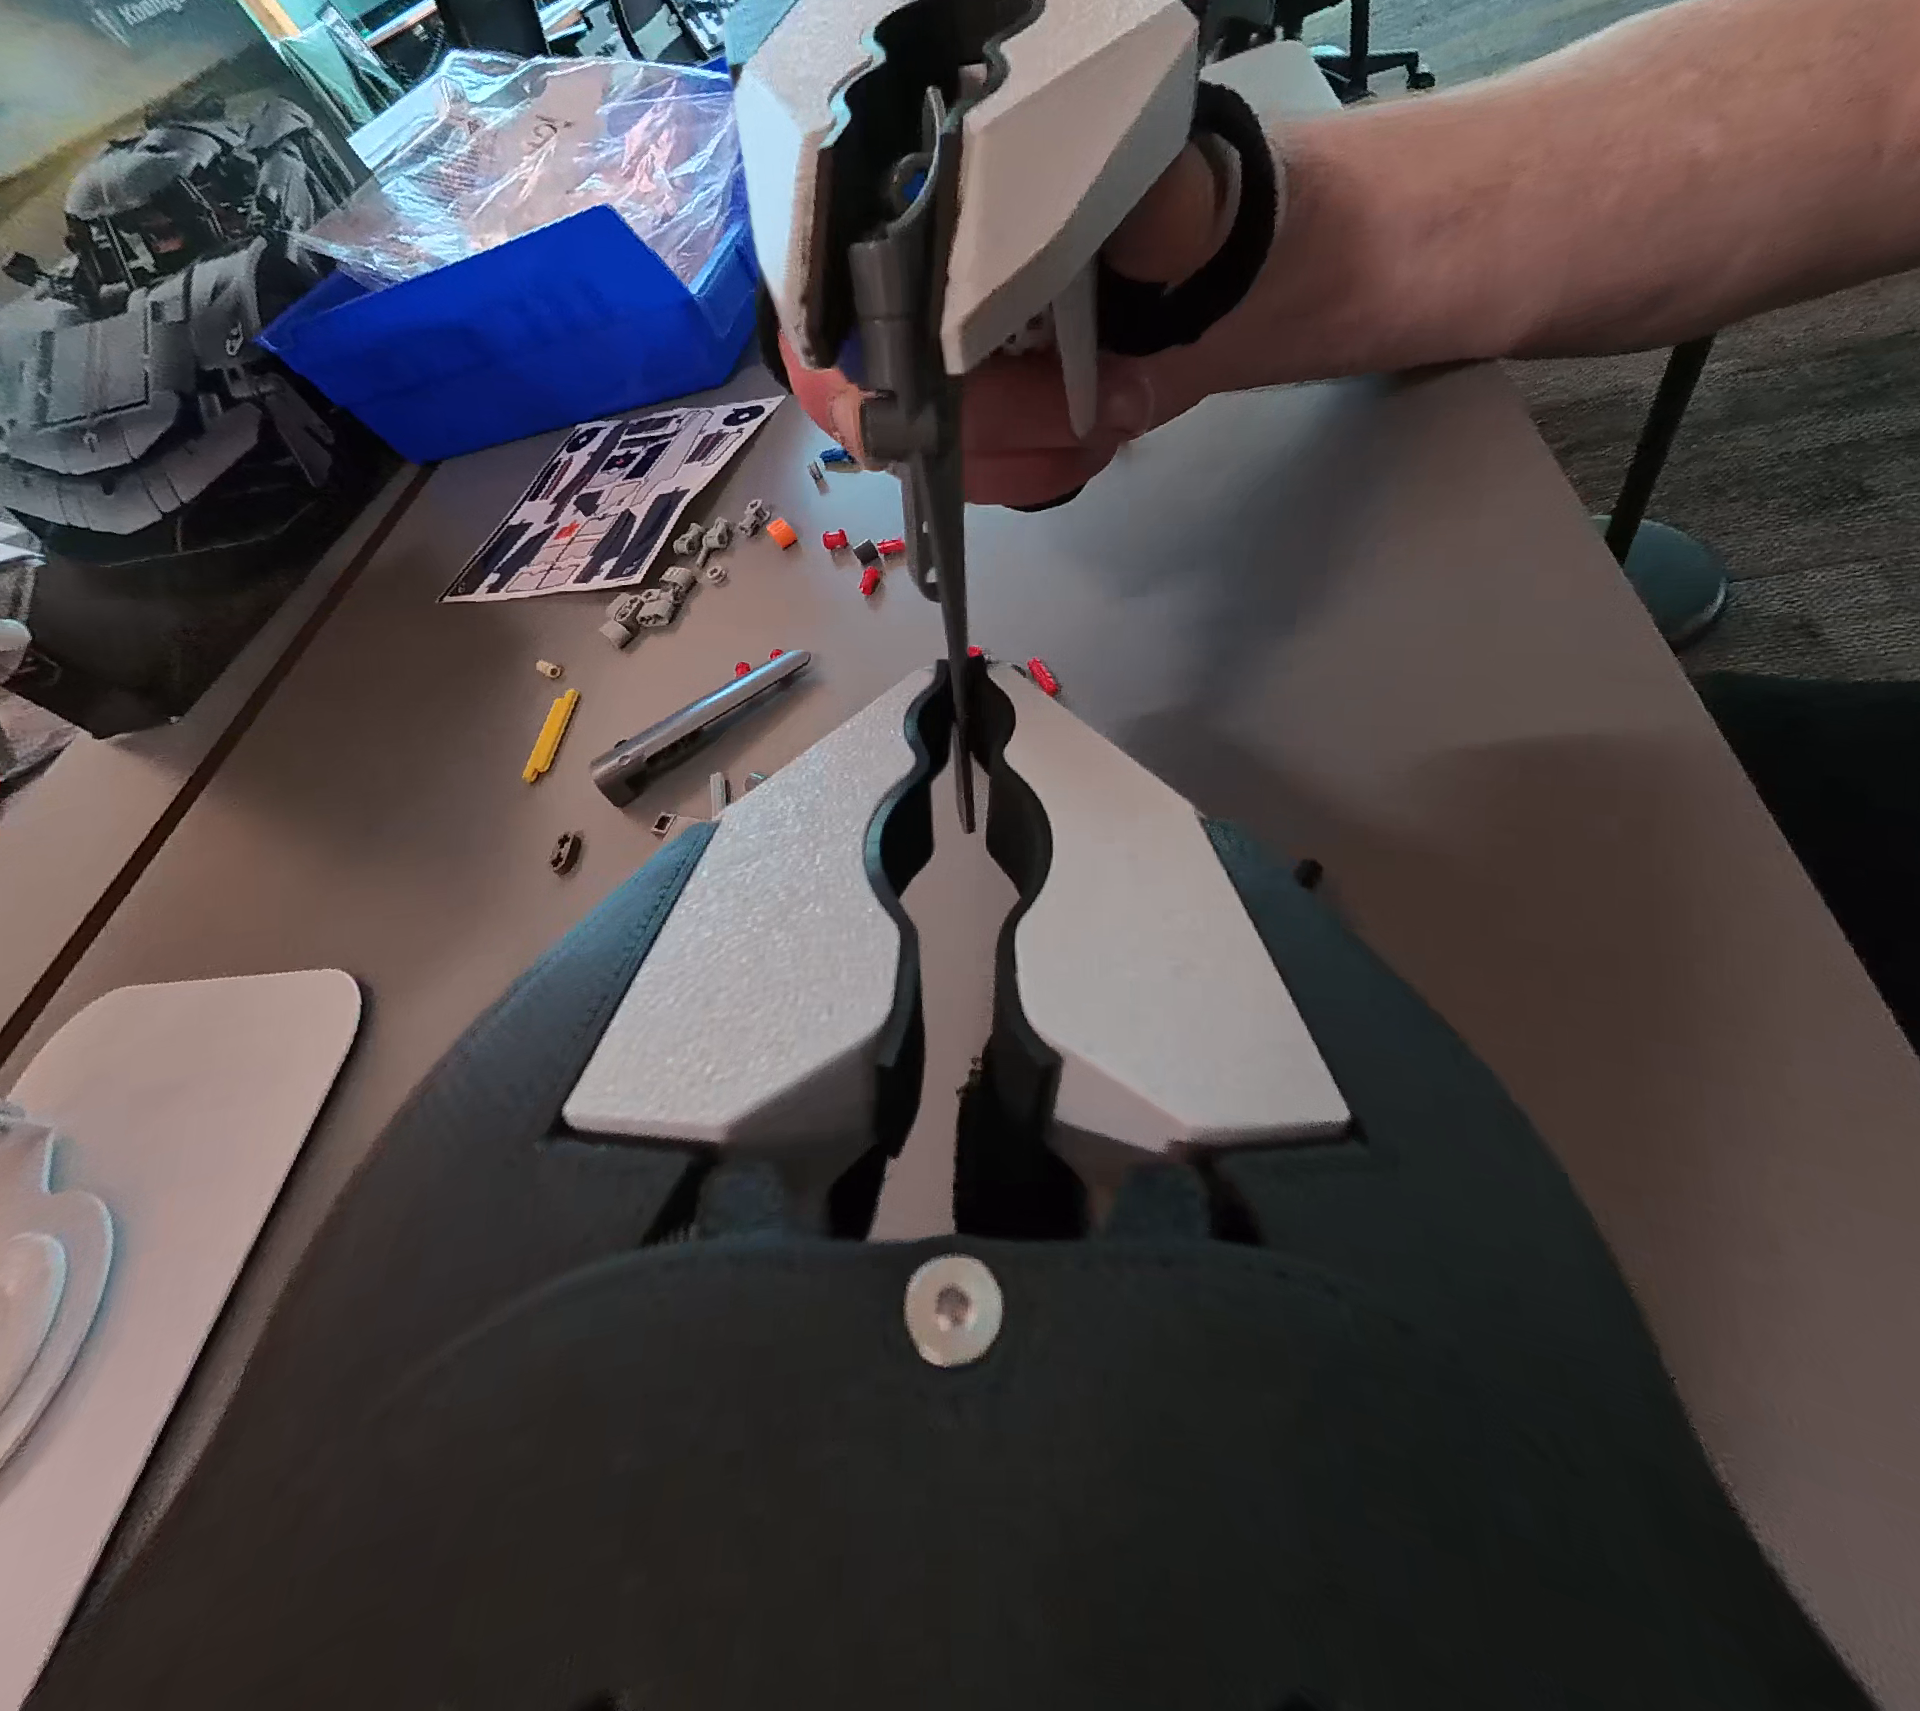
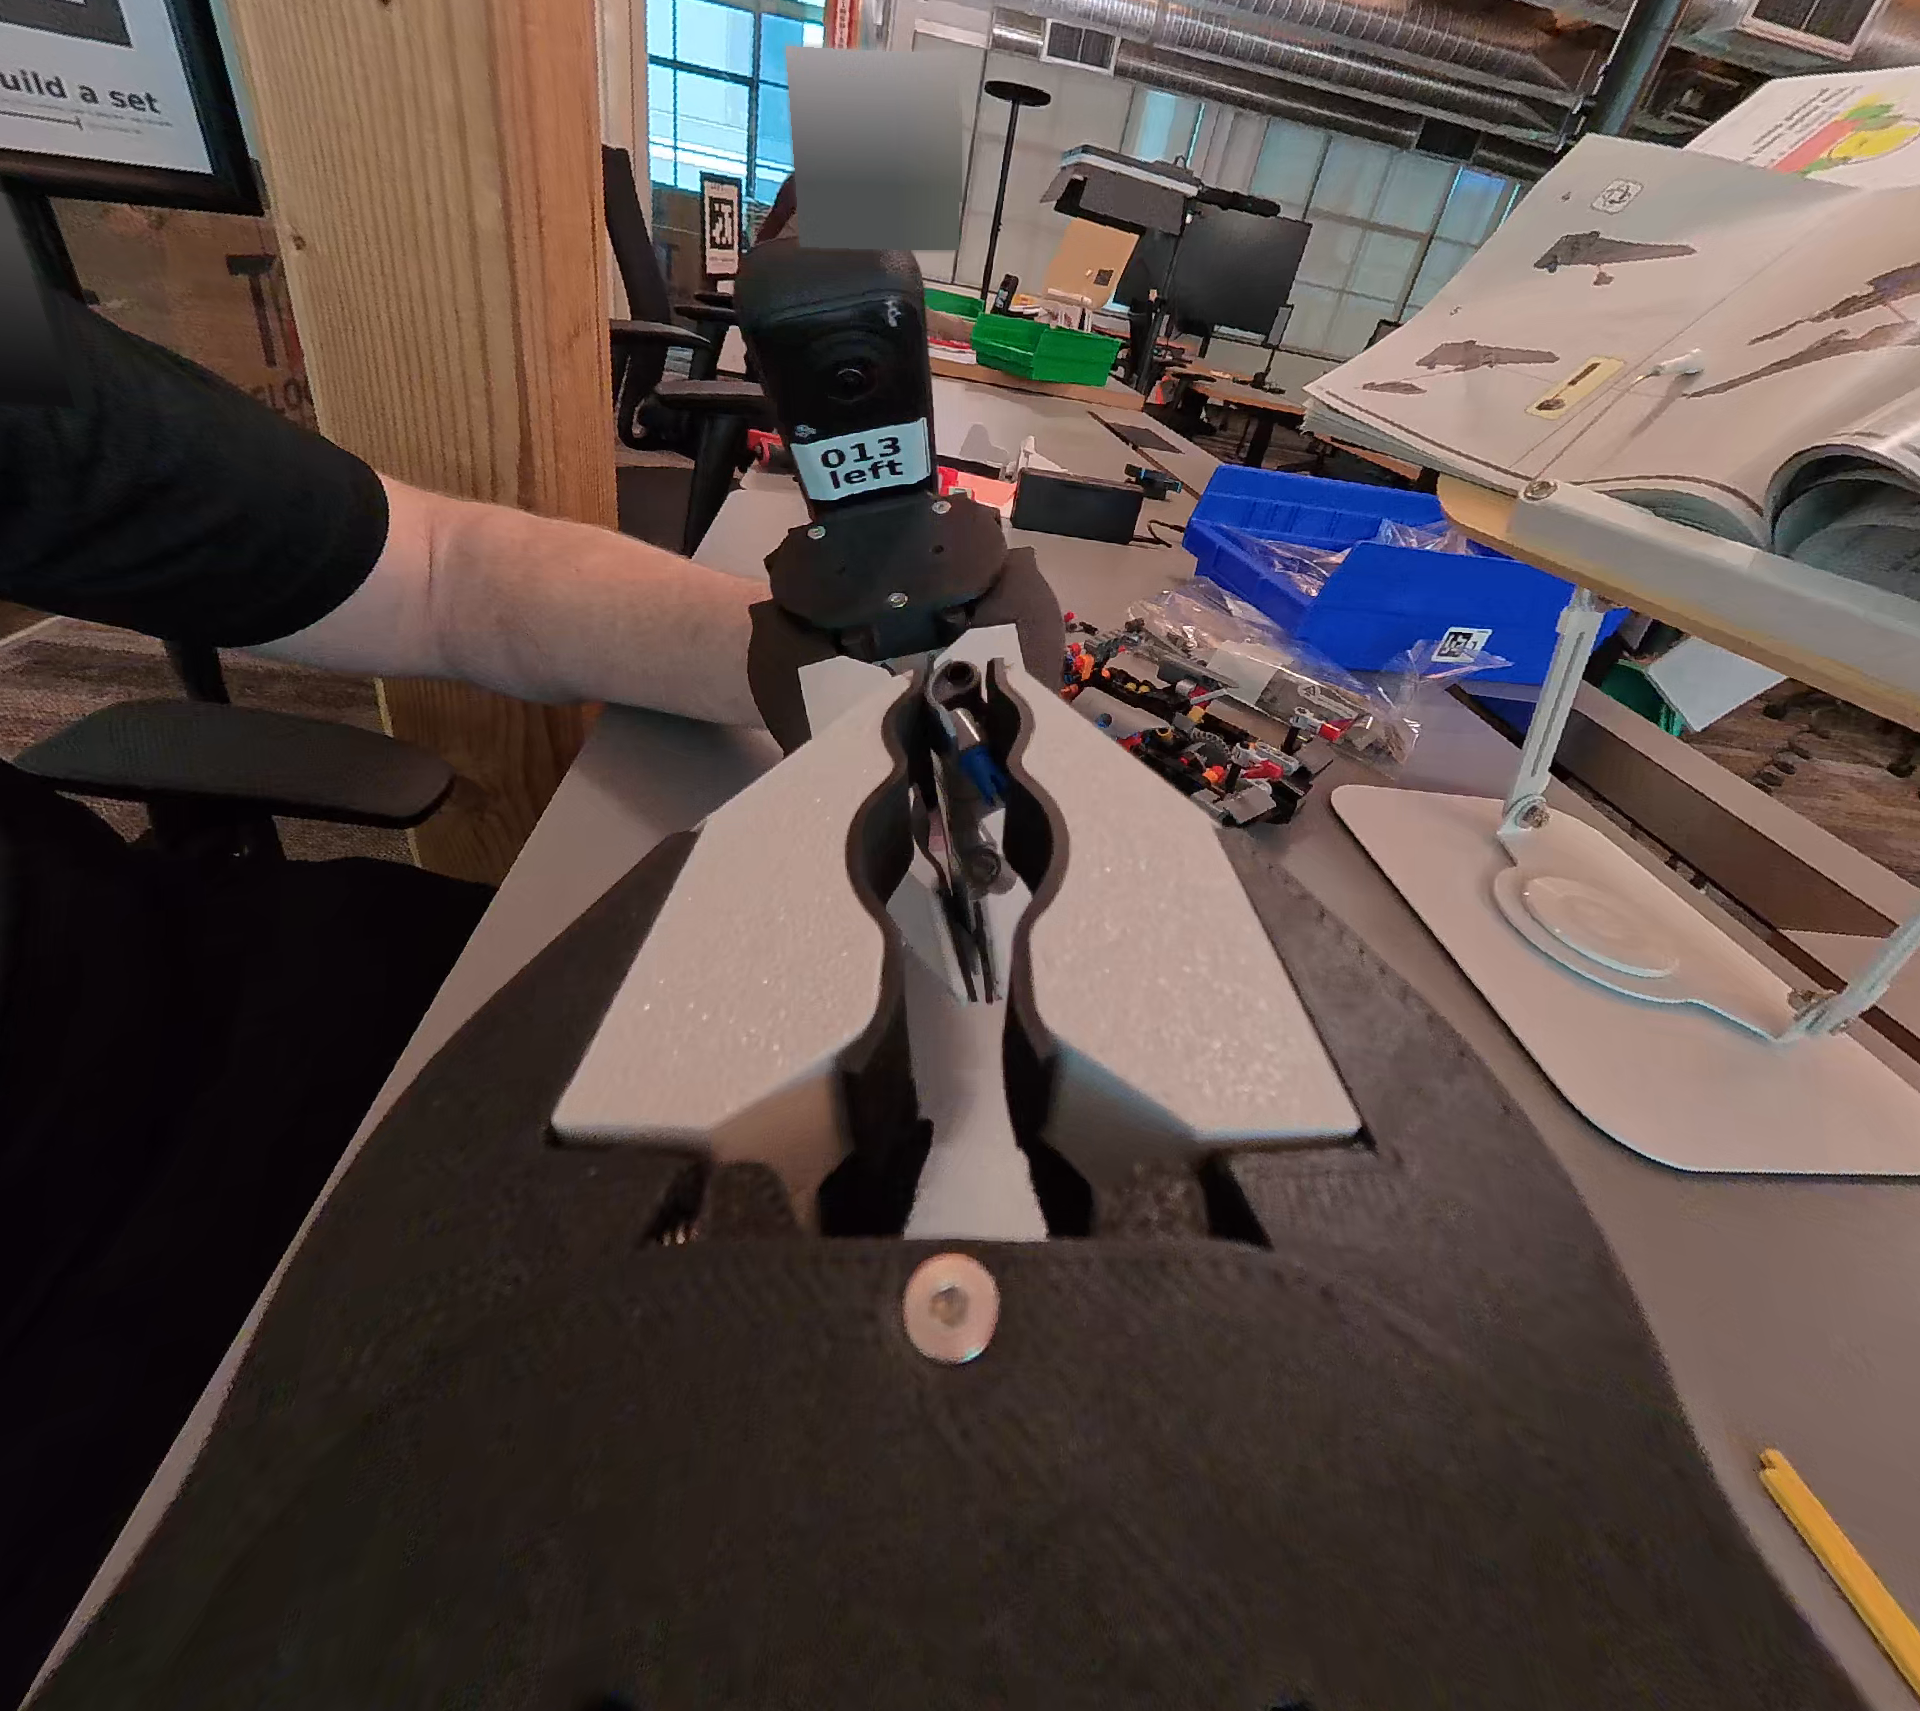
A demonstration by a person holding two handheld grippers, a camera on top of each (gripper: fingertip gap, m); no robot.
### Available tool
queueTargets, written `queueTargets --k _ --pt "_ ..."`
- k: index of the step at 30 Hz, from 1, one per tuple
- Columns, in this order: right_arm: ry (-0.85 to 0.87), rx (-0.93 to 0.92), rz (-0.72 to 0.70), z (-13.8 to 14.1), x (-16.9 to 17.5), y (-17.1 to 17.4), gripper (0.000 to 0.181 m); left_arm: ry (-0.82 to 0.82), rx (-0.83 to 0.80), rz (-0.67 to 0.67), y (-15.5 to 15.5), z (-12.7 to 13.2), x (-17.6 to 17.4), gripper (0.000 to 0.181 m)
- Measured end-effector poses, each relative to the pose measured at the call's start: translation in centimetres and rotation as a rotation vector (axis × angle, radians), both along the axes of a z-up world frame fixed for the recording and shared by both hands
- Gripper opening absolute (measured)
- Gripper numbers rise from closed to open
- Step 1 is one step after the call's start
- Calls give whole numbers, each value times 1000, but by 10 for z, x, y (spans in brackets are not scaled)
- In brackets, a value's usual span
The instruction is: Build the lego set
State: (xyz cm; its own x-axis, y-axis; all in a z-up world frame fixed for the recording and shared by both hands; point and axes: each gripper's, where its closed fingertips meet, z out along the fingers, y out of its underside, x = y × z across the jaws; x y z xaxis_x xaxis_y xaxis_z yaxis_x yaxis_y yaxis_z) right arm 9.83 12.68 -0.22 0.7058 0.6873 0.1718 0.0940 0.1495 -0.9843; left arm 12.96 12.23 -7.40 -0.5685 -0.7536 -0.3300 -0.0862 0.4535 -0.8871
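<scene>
The left gripper (image 1: 961, 768) pinches the tip of a thin dark Lego axle (image 1: 951, 622); at twelve o'clock the right gripper (image 1: 930, 134) clamps its grey sub-assembly (image 1: 894, 331), seemingly for joining. Loose pieces (image 1: 686, 565) and a sticker sheet (image 1: 613, 498) litter the worktop (image 1: 1299, 674) toward ten o'clock.

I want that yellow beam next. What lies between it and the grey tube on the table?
Nothing: in the left wrist view, bare table separates the yellow beam from the grey tube. A small tan piece sits just beyond the beam.
</scene>
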Motion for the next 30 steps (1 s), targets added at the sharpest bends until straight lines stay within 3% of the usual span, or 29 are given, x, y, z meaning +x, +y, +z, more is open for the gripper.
queueTargets --k 30 --pt "-91 -23 -95 -10 15 8 11 99 -21 23 12 -4 -5 0"
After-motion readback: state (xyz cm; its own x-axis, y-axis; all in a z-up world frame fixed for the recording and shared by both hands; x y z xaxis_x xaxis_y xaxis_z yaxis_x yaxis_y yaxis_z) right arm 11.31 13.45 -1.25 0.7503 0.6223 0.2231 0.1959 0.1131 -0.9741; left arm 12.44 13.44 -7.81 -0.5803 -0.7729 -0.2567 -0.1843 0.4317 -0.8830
